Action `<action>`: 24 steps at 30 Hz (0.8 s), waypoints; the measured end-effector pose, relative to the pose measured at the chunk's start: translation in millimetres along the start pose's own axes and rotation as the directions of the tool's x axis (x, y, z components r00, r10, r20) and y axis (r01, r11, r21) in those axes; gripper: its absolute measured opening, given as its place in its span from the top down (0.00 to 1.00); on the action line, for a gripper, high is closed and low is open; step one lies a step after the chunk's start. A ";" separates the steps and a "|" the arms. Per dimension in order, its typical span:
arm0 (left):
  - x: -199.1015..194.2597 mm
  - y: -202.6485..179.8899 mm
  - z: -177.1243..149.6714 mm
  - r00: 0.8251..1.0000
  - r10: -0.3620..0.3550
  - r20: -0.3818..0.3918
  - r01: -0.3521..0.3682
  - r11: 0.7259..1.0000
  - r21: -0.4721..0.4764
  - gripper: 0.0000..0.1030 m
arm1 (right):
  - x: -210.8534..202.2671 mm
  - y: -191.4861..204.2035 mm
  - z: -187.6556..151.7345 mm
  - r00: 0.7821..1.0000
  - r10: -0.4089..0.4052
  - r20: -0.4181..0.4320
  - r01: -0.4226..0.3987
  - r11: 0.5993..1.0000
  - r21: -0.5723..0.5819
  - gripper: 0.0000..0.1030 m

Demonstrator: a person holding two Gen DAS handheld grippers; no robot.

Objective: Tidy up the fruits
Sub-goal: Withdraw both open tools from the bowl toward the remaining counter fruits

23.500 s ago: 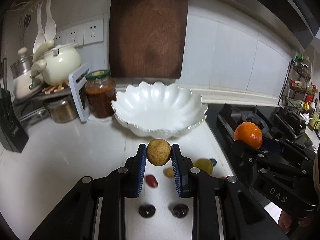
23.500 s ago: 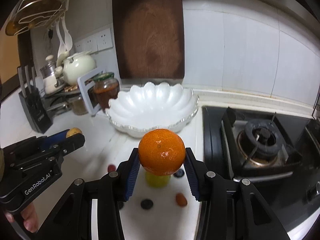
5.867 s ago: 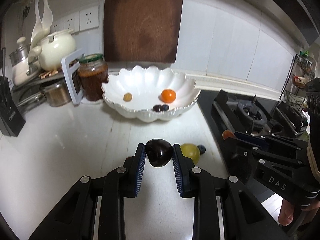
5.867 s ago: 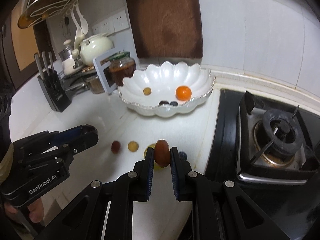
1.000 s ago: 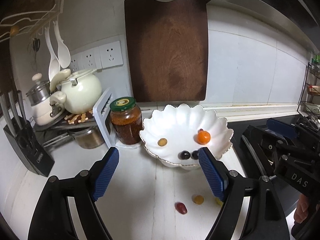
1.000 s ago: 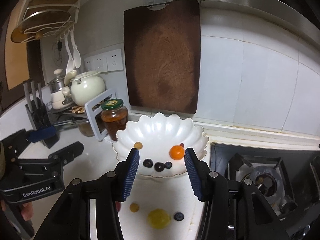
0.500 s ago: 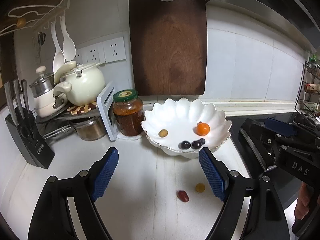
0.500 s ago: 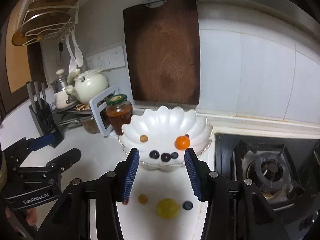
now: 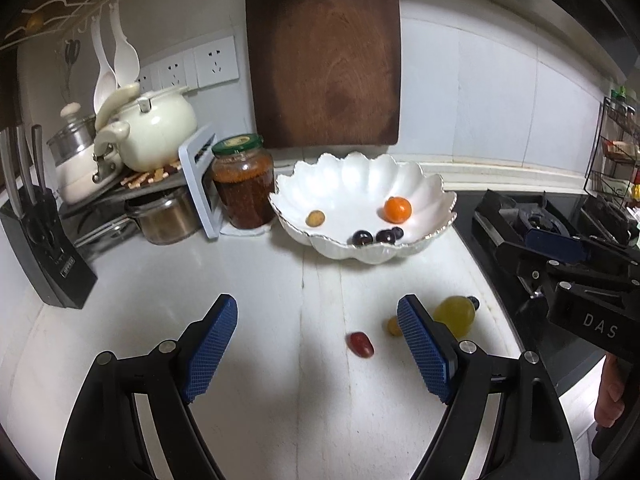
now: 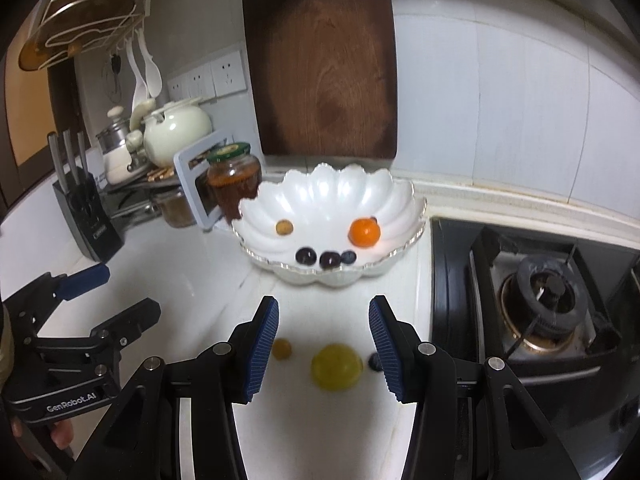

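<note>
**Ana:** What did you have in the tools at that point?

**Me:** Nothing. My left gripper (image 9: 316, 344) stood spread wide and empty, and my right gripper (image 10: 324, 340) was parted too, holding no fruit. I judged both were lined up for the next pick, since each looked down at the loose fruit on the counter (image 9: 160, 280).

**Ana:** Where was that fruit?

**Me:** In the left view, the red grape-like fruit (image 9: 361, 345) lay between the pads, toward 3 o'clock of centre. The small yellow fruit (image 9: 393, 325) sat just beside the right pad, with the big yellow-green fruit (image 9: 454, 313) beyond it and a blueberry (image 9: 473, 301) touching that at about 1 o'clock. The right view framed the yellow-green one (image 10: 337, 366) almost centred between its pads, so I took that as its target.

**Ana:** Count?

**Me:** Four on the counter. In the white scalloped bowl (image 9: 360, 184), at 12 o'clock from both tools, I counted five: one orange (image 9: 397, 209), one small tan fruit (image 9: 315, 218), two dark cherries (image 9: 363, 237) and one blueberry (image 10: 348, 257). Fruit had gathered toward the near wall, I'd guess because the bowl slopes.

**Ana:** Progress?

**Me:** Roughly half, by my reckoning.
</note>
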State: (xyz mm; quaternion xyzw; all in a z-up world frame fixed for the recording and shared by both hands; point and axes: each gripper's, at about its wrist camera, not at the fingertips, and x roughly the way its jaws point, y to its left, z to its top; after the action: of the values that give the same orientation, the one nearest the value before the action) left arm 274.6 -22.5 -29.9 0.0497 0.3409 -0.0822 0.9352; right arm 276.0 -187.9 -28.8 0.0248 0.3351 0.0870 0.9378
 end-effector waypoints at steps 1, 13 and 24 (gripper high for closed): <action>1.5 -0.7 -1.6 1.000 -0.005 -0.007 0.005 1.000 -0.003 0.20 | 1.4 -0.7 -3.3 1.000 0.002 -0.006 -0.002 1.000 0.004 0.53; 29.5 -7.3 -25.4 0.996 -0.008 -0.087 0.008 1.000 -0.006 0.22 | 21.7 -2.8 -27.9 0.998 -0.023 -0.060 0.022 1.000 -0.009 0.53; 54.2 -16.2 -36.5 0.992 -0.051 -0.114 0.053 0.999 0.013 0.29 | 44.4 -3.3 -41.9 0.993 -0.021 -0.113 0.018 0.999 -0.031 0.53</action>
State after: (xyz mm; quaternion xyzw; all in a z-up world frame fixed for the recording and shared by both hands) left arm 289.5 -39.5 -93.3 0.0531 0.3942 -0.1063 0.9113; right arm 283.8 -183.7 -89.3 0.0026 0.3865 0.0841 0.9184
